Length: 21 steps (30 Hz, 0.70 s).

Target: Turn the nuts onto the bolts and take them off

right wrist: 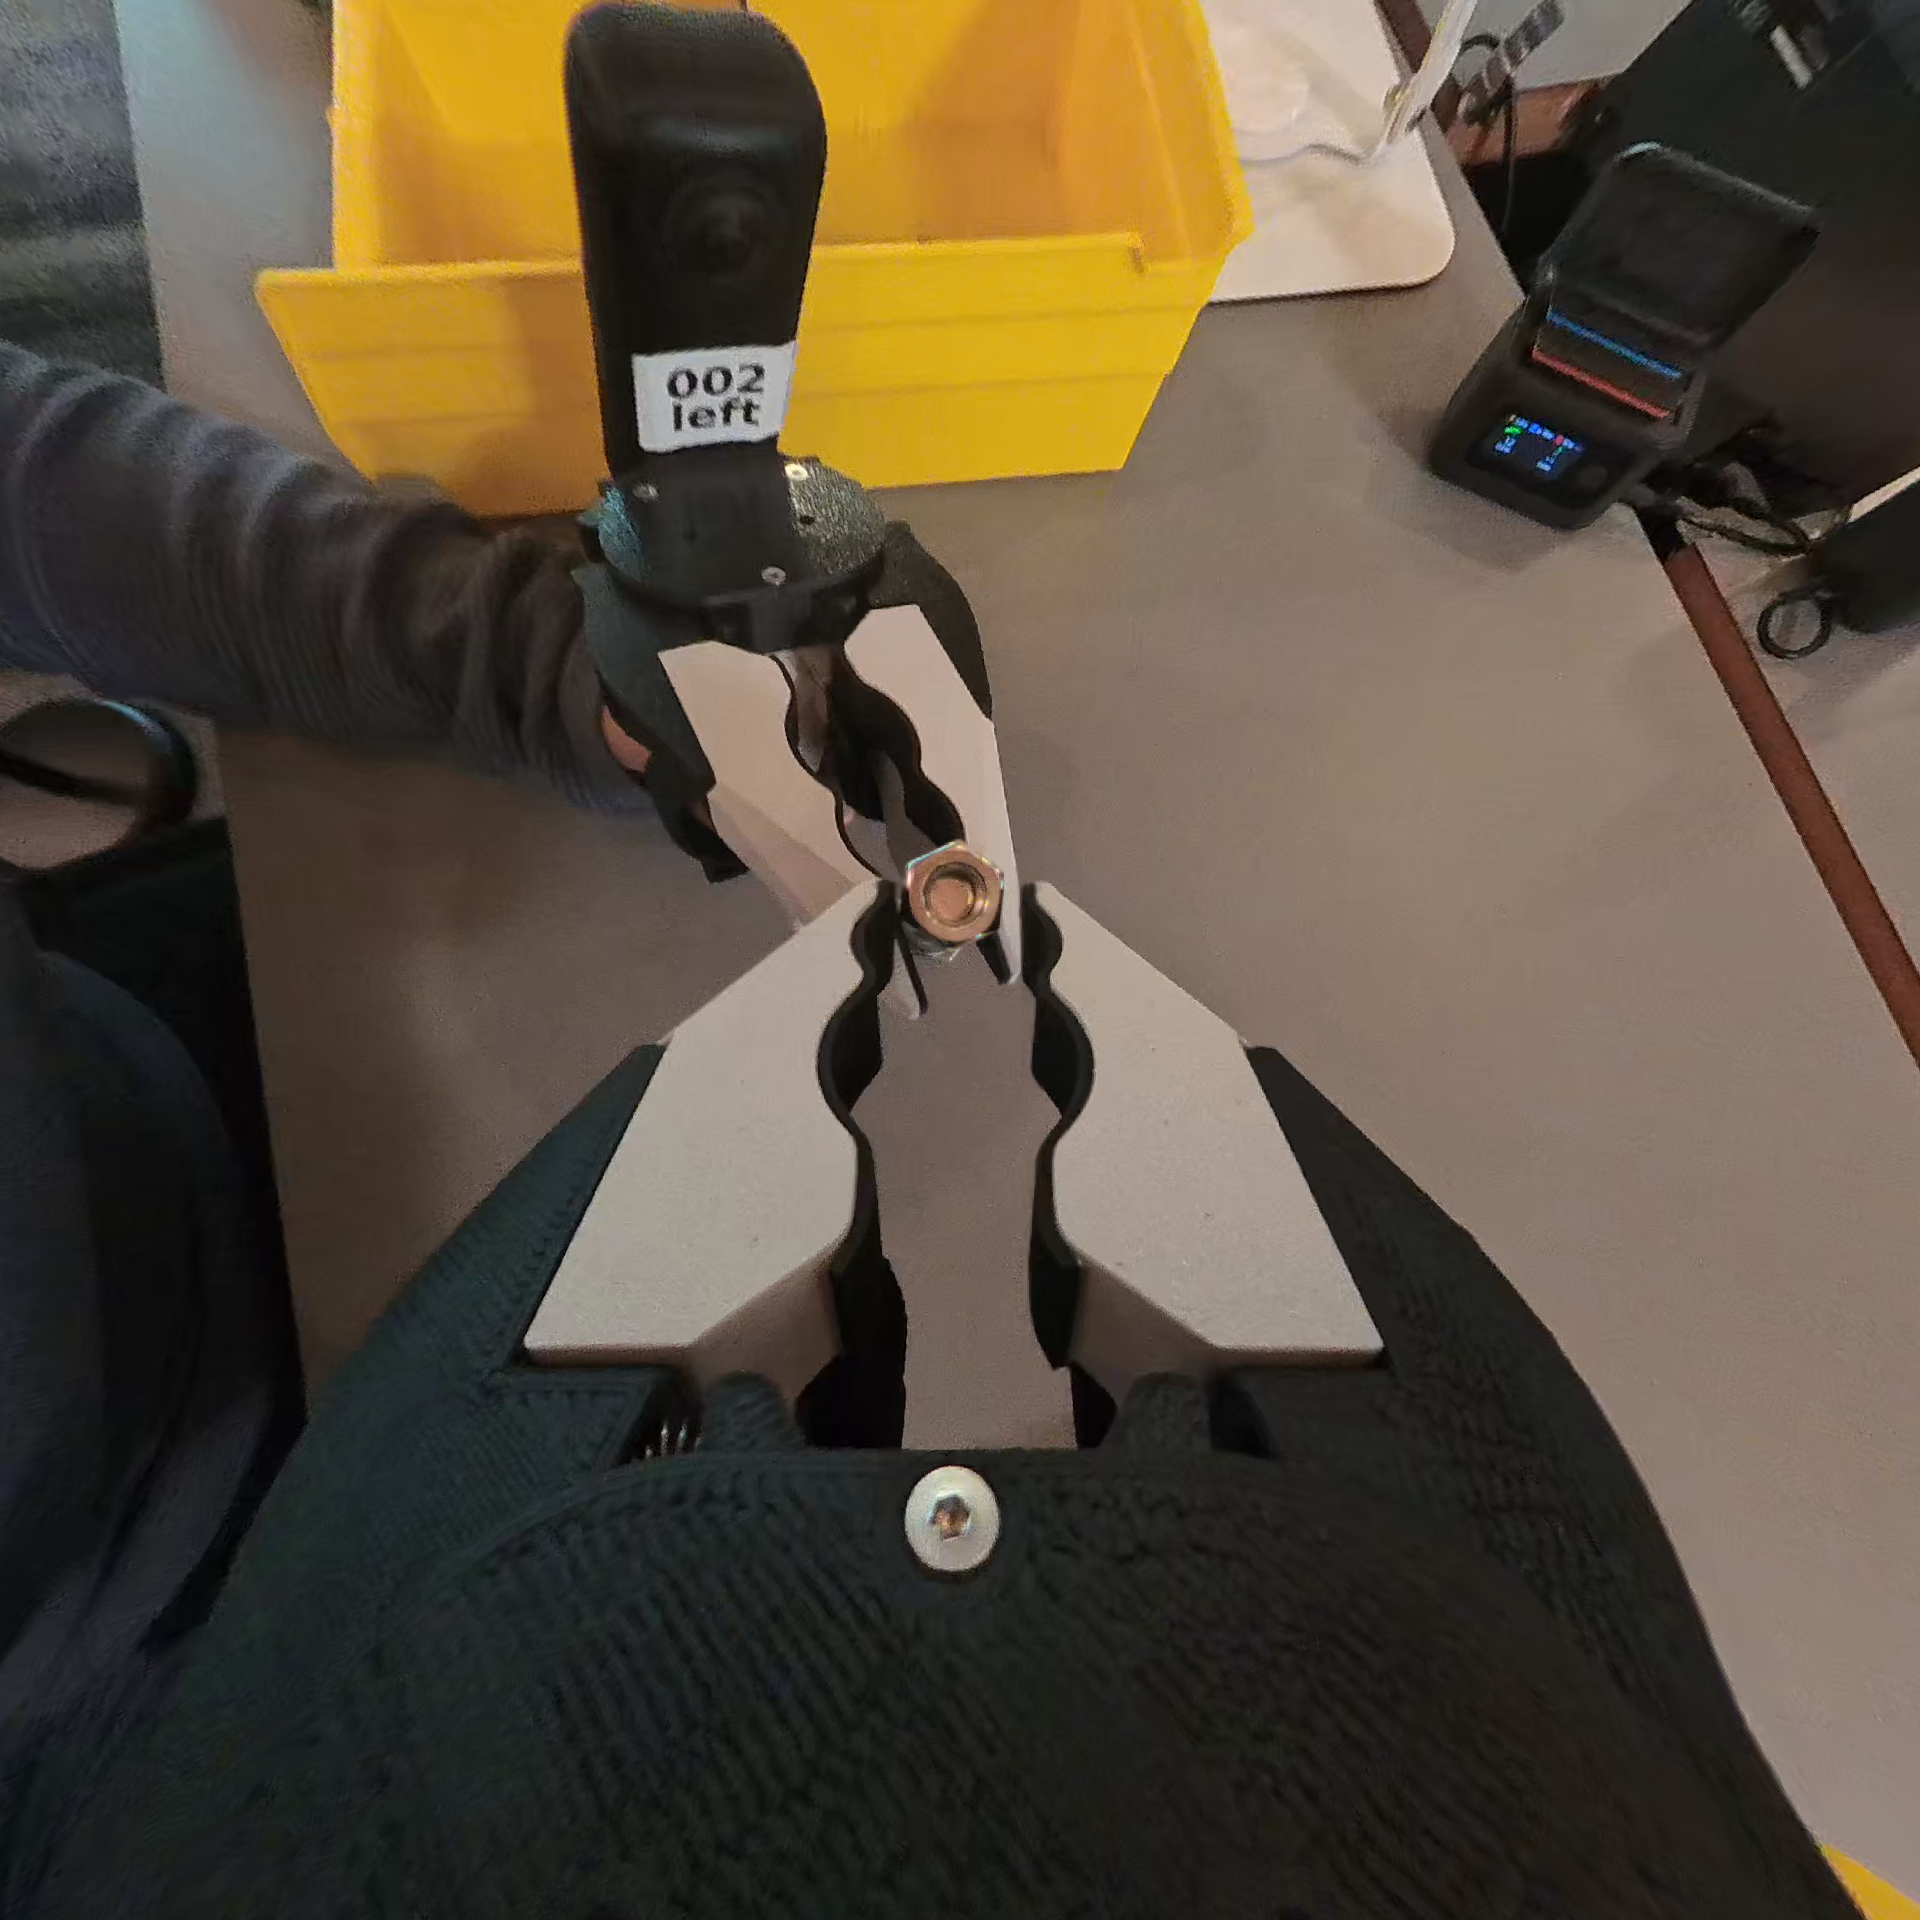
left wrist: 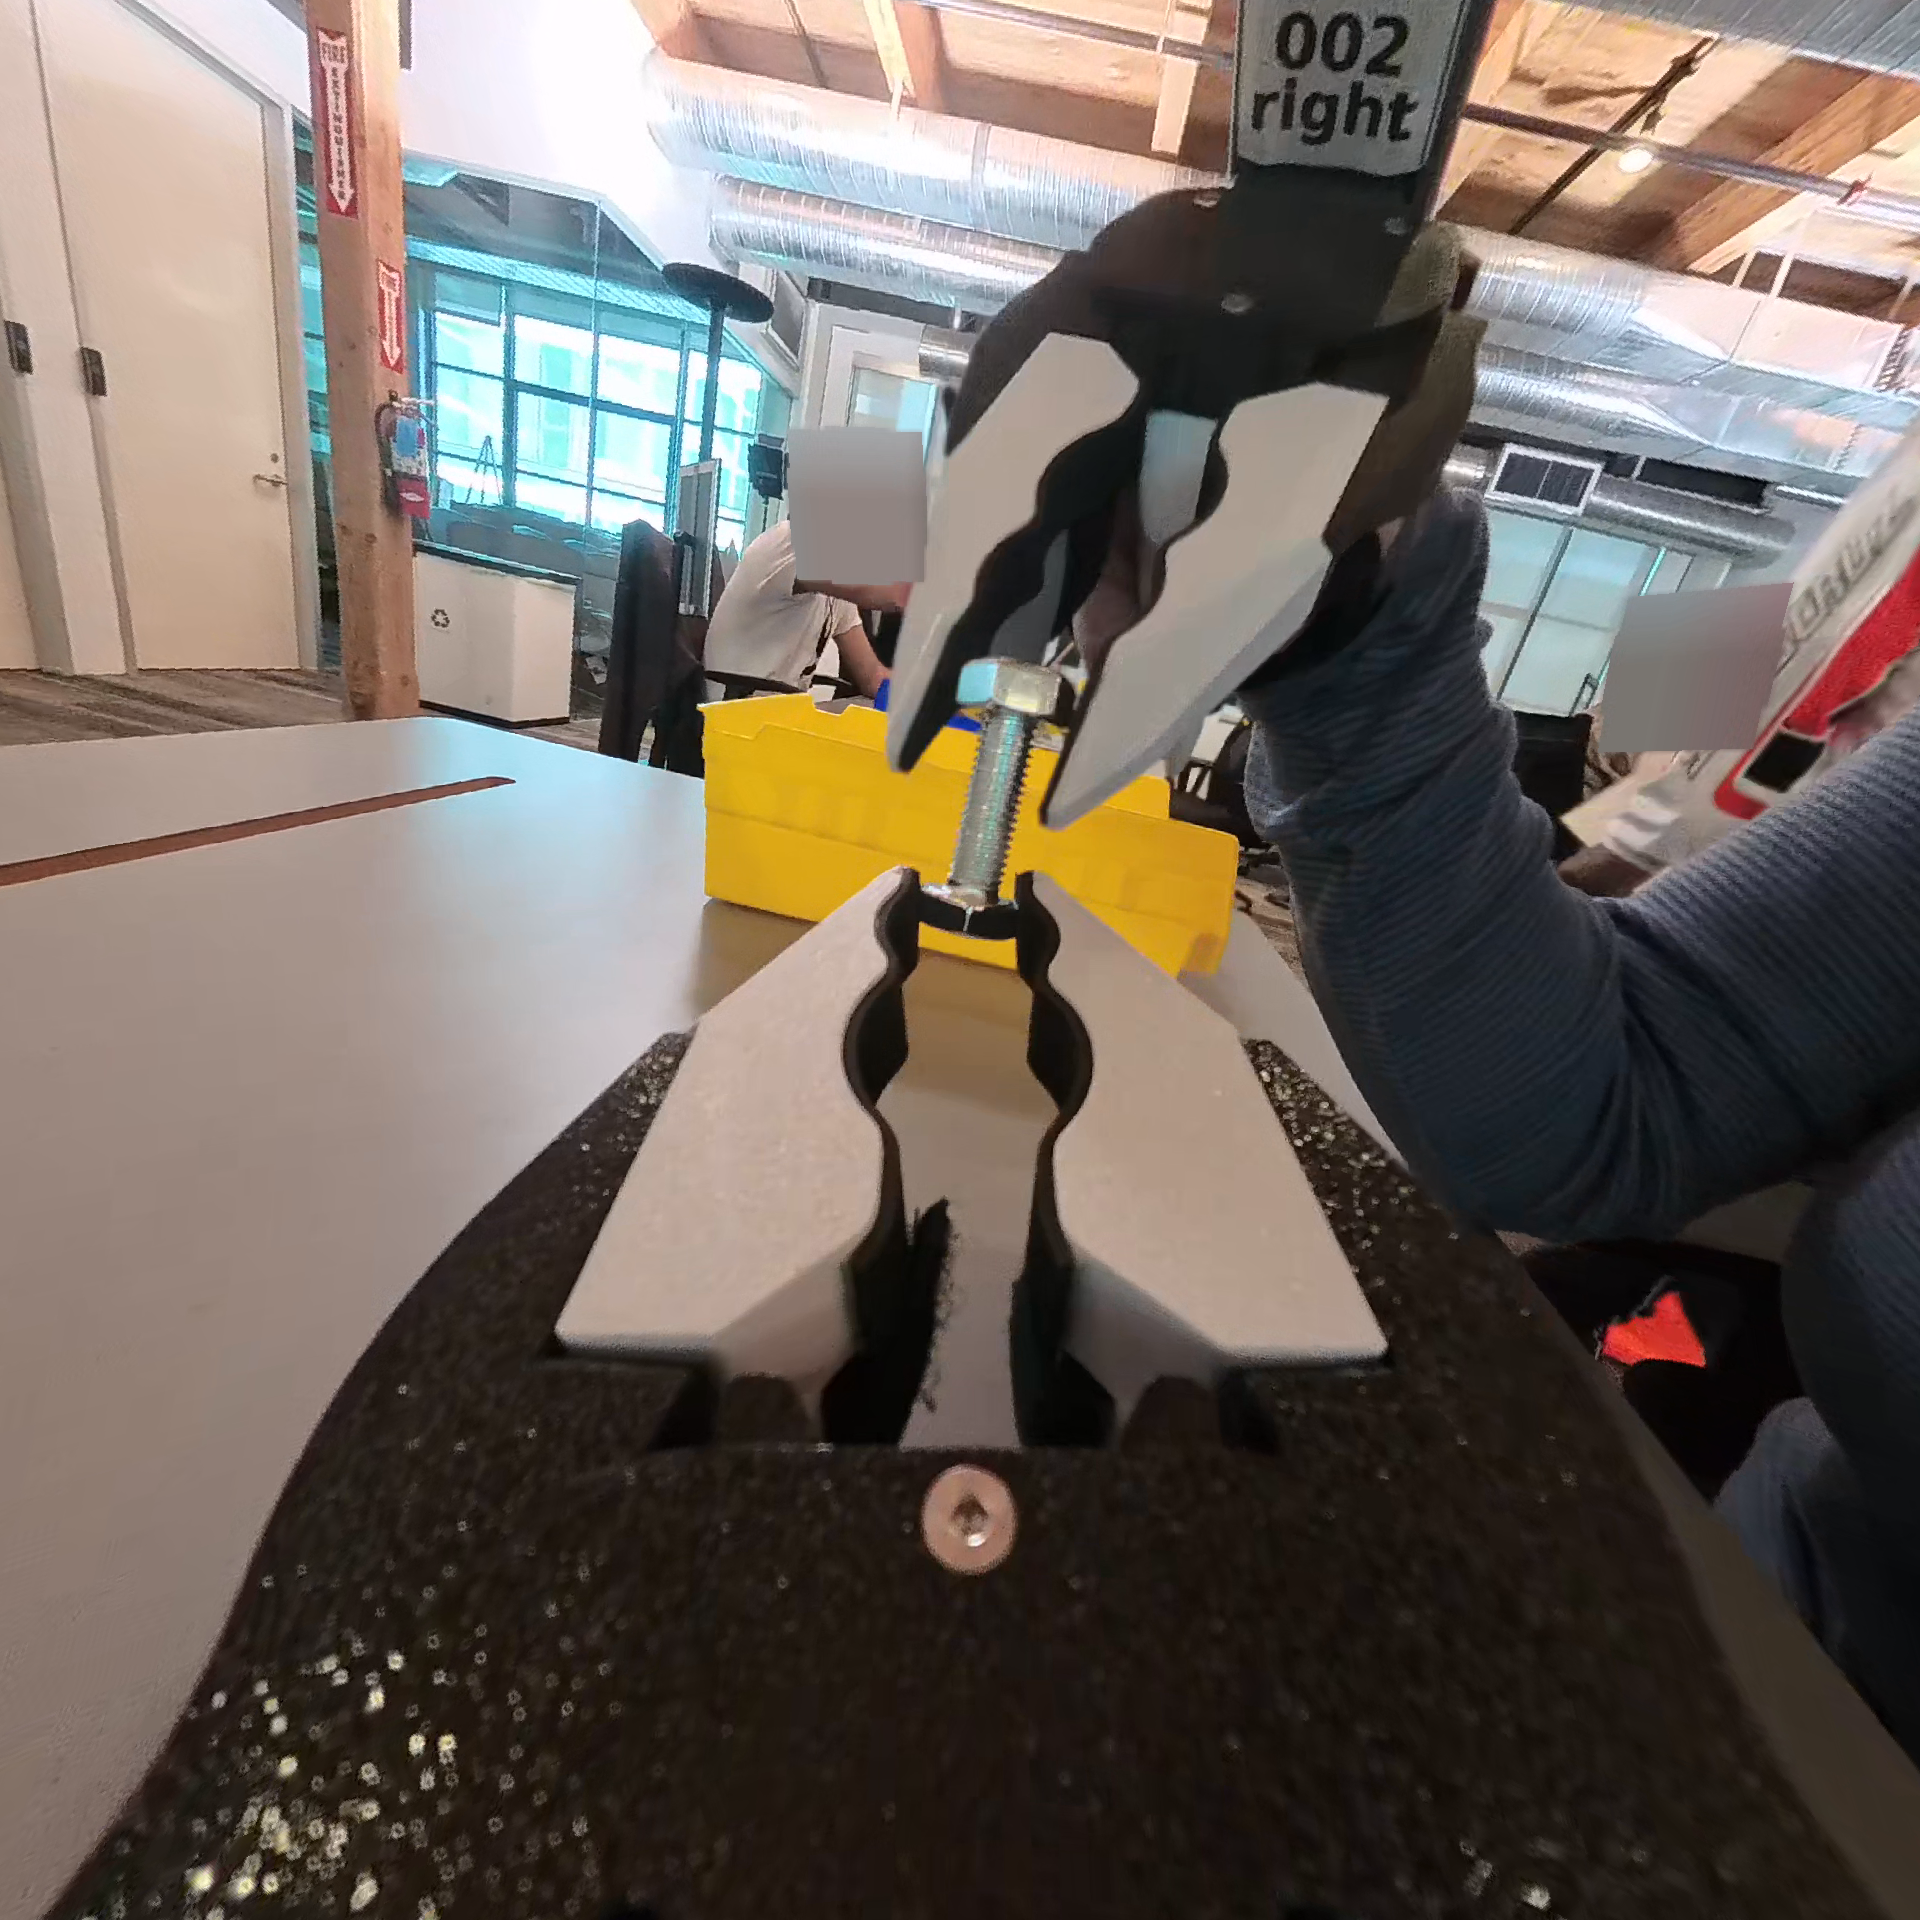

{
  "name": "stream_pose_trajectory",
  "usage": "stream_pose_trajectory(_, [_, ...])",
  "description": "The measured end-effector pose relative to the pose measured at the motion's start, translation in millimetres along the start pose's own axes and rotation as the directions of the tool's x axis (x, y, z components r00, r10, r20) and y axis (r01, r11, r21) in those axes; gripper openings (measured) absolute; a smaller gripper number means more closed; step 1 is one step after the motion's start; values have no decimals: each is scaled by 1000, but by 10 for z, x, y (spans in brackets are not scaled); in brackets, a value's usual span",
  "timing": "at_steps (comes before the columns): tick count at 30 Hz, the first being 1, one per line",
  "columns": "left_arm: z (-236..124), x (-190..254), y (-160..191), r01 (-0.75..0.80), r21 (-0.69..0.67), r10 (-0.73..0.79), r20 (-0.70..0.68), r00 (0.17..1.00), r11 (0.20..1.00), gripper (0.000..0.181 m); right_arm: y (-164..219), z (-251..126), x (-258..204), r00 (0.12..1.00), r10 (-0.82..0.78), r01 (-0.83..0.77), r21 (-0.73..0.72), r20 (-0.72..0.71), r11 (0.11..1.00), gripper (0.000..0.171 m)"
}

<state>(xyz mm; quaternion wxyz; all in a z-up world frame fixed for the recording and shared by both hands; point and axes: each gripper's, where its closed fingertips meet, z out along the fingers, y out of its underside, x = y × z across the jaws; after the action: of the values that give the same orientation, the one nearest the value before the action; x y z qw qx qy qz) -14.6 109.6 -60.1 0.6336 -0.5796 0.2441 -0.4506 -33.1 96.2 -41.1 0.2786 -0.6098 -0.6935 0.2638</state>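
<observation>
Found left claw (left wrist: 966, 902) clenched on the flanged bottom end of the bolt (left wrist: 992, 805), well above the table (left wrist: 312, 987). Stood upright, shiny zinc silver, threads showing all along the shank. Spotted the hex nut (right wrist: 951, 894) at the very top, with the bolt's tip showing as a round face in its hole. Had right claw (left wrist: 992, 764) coming down from above with a finger either side of that nut. Couldn't tell whether it was actually pinching or just sitting around it. Noticed a yellow bin (left wrist: 831, 831) right behind. As for writing: saw a white printed label on each claw's camera stem (left wrist: 1335, 83) (right wrist: 715, 395), red signs (left wrist: 335, 114) on a wooden post, and a black gadget (right wrist: 1590, 395) with a small lit screen off to the right.
</observation>
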Motion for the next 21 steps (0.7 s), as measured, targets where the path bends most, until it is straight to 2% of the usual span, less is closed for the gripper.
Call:
stream_pose_trajectory(5, [-20,-27,-28,25,21,-25,2,1000,999,16,-54,24,-1,1000,-10,10,25,5,1000,33])
stream_pose_trajectory(8, [-55,-52,-79,58,58,-58,-7,998,997,16,-117,-34,37,999,-26,28,74,-21,997,56])
stream_pose_trajectory(10, [-90,-69,-127,85,92,-84,-18,996,992,16,-231,-99,100,998,-31,41,166,-60,985,72])
stream_pose_trajectory(12, [-121,-83,-171,114,121,-110,-33,993,986,16,-432,-139,142,996,-36,62,357,-79,932,88])
stream_pose_trajectory(15, [-145,-95,-208,149,148,-142,-55,988,978,15,-569,-223,44,999,48,-49,690,21,722,84])
stream_pose_trajectory(17, [-145,-99,-215,163,153,-154,-63,986,975,16,-434,-218,20,996,83,-86,772,43,629,76])
stream_pose_trajectory(19, [-140,-87,-208,164,148,-155,-71,985,975,16,-306,-200,57,992,128,-93,804,21,587,73])
stream_pose_trajectory(21, [-116,-59,-182,163,127,-153,-86,985,978,16,-301,-155,3,992,106,-121,774,69,621,75])
